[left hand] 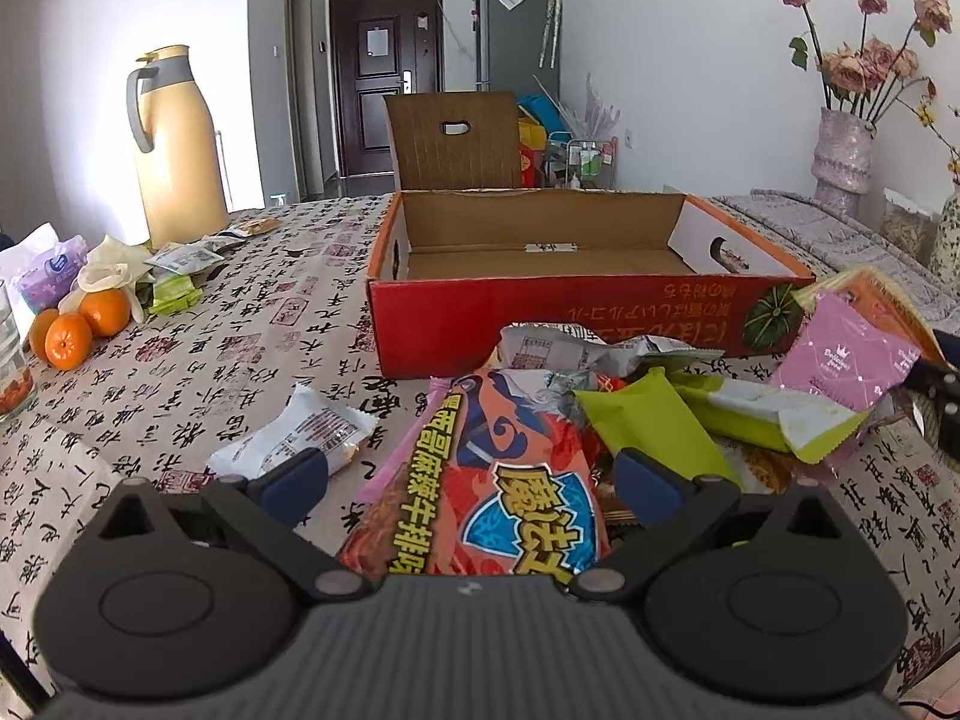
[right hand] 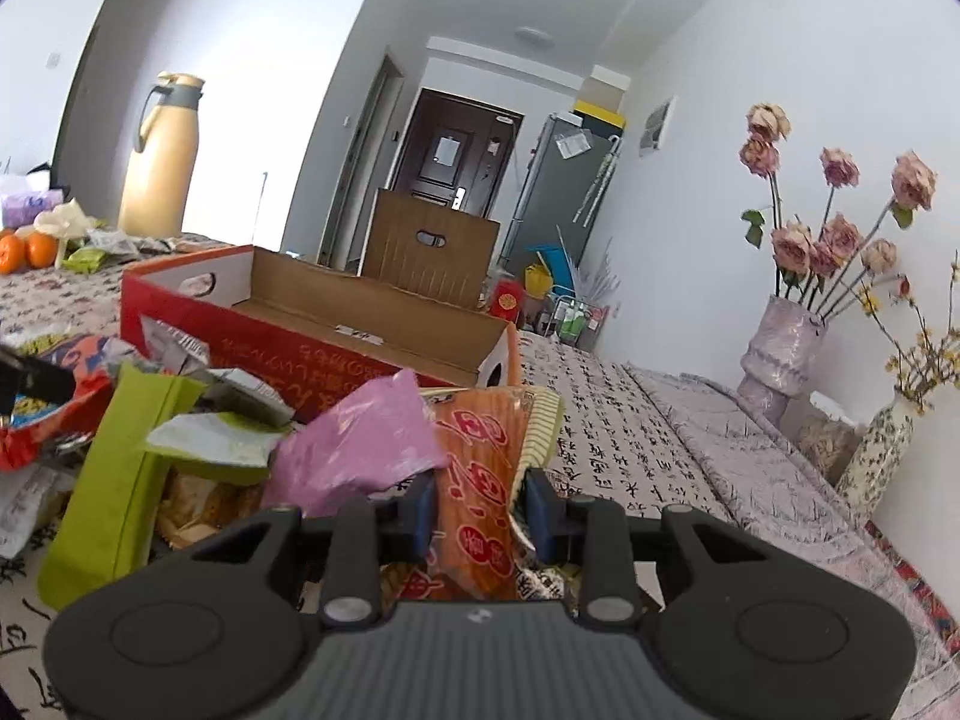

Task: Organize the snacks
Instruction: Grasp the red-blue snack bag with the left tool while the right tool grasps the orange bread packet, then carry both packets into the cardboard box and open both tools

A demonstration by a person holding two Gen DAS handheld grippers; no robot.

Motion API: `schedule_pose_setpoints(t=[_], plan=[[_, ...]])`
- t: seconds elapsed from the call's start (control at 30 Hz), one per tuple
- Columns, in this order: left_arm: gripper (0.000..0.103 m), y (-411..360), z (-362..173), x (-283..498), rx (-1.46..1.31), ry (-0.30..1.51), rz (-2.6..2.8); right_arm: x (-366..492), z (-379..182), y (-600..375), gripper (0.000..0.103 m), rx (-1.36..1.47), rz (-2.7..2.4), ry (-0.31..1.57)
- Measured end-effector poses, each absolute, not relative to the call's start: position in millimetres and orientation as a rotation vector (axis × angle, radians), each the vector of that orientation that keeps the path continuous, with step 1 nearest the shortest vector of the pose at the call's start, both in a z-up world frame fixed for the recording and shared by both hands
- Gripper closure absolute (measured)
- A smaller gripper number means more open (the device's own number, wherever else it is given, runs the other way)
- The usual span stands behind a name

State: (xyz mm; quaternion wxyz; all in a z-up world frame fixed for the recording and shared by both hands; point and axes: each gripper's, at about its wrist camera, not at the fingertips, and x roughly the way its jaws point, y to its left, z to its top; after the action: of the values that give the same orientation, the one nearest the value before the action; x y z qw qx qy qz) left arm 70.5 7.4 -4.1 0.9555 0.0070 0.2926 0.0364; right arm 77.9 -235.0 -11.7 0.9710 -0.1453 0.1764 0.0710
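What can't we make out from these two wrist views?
- Left wrist: the near end of the red-and-blue snack bag is hidden under the left gripper body.
- Right wrist: the lower end of the orange packet is hidden behind the right gripper, which is shut on it.
- Both views: snacks low in the pile are covered by the green packet and pink packet.
- Red box: the floor nearest the camera is hidden by its front wall.

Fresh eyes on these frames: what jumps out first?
The red box sits open and empty mid-table, with a heap of snack packs piled against its near wall. The right tongs are shut on an orange pack at the heap's right edge. The left tongs stand open around a red bag.
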Motion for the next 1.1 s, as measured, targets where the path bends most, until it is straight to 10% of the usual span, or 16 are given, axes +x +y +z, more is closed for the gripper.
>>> schedule_pose_setpoints(t=[0.4,0.73,1.1], plan=[[0.000,2.3,-13.4,93.9,0.038,0.680,0.057,87.9,4.6,-258.6,0.072,-0.136,0.098,0.323],[0.039,5.5,-15.0,93.4,0.003,0.689,0.023,86.2,-3.3,-252.5,0.072,-0.097,0.142,0.363],[0.049,6.8,4.0,76.8,0.006,0.615,0.013,77.7,-0.2,-248.6,0.072,-0.086,0.166,0.357]])
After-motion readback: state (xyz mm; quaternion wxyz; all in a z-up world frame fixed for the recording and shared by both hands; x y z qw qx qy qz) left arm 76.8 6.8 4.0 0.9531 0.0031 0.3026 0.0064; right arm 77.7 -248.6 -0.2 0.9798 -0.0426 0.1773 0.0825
